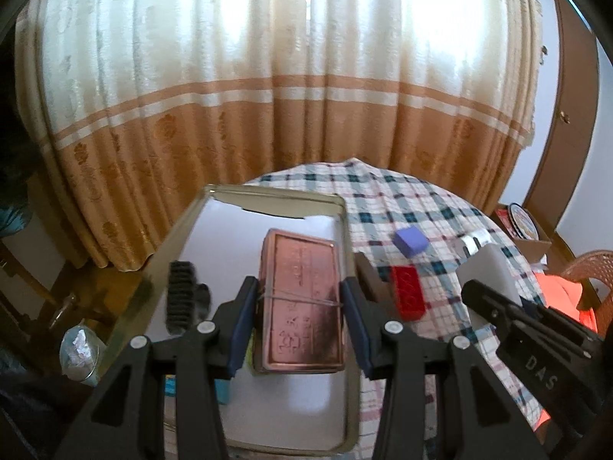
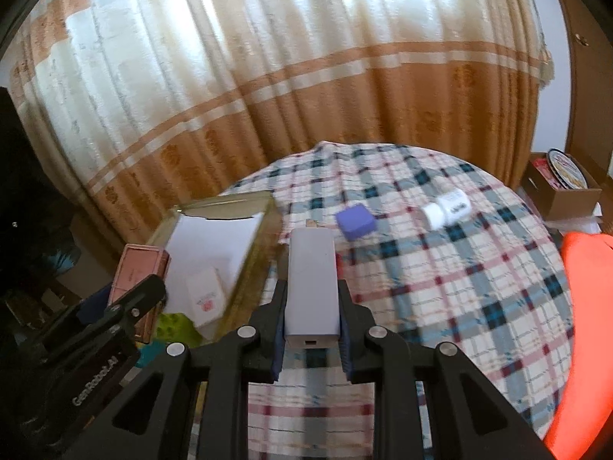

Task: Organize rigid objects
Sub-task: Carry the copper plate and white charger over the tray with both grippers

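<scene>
Gripping a pink tin (image 1: 300, 303), left tongs (image 1: 299, 306); only the right view shows right tongs (image 2: 311, 308) clenching a white power bank (image 2: 312, 287).

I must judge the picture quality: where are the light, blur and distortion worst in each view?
Left wrist view: the backlit curtain burns out white, the tray rim smears, and straight edges bow from the fisheye. Right wrist view: the cloth and bottle are blurred, while the held power bank is sharp.
</scene>
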